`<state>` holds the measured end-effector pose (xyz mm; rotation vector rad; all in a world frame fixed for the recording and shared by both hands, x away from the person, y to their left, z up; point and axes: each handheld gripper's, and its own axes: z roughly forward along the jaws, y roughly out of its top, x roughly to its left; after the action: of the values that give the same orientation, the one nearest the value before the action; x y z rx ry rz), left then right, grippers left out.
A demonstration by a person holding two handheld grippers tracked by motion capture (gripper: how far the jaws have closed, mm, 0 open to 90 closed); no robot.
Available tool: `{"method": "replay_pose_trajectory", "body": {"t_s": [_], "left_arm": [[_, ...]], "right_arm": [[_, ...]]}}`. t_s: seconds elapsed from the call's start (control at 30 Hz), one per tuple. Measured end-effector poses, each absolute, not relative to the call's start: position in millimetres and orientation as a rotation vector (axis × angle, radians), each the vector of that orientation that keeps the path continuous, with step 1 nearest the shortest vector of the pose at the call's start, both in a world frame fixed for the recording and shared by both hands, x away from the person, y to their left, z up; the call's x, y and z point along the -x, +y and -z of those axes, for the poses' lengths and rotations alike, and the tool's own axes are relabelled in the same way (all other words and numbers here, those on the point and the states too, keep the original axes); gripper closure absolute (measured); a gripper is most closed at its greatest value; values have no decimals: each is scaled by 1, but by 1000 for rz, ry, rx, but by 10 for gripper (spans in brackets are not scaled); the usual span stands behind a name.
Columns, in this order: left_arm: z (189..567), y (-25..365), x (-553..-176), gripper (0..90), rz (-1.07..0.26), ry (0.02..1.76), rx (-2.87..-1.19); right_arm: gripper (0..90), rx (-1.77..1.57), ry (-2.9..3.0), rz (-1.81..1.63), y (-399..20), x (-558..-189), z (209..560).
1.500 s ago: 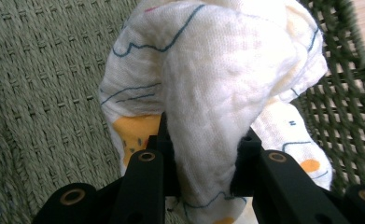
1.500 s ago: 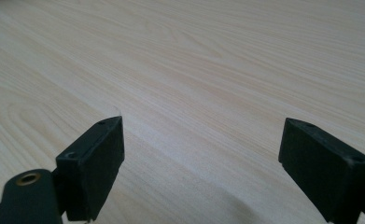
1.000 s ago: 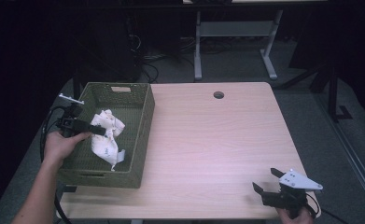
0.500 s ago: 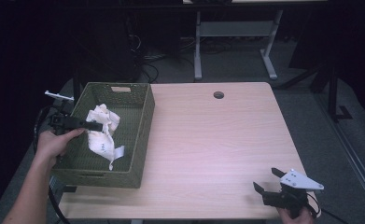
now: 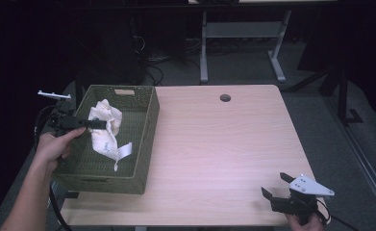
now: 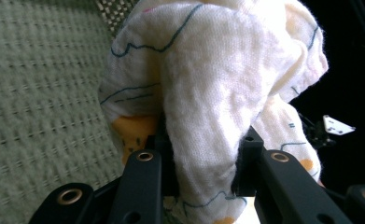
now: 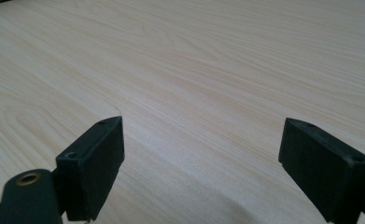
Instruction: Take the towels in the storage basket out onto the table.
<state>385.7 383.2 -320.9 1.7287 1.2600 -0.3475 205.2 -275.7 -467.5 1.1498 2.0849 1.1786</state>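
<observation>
Left gripper (image 5: 99,124): pinching cloth (image 5: 105,130), hovering over basket (image 5: 144,144). Right gripper (image 5: 278,187): jaws gaping apart, resting low above table (image 5: 214,144).

Basket (image 5: 142,139) on bench (image 5: 224,149) at left edge; cloth (image 5: 106,130) over basket; right tongs (image 5: 278,187) at near right corner.

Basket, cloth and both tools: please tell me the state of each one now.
Basket: upright on the table's left end, open on top.
Cloth: crumpled, pinched by the left tool, hanging down into the basket.
Left tool: shut on the cloth, over the basket.
Right tool: open, holding nothing, at the table's near right edge.
Table: bare wood beside the basket.
</observation>
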Motion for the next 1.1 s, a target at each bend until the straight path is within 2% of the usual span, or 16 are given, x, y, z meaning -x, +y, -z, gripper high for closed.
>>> {"method": "replay_pose_trajectory", "body": {"t_s": [1.1], "left_arm": [[288, 316, -387, 689, 440, 1013, -1768]], "right_arm": [[138, -1149, 2077, -1185, -277, -205, 466]]}}
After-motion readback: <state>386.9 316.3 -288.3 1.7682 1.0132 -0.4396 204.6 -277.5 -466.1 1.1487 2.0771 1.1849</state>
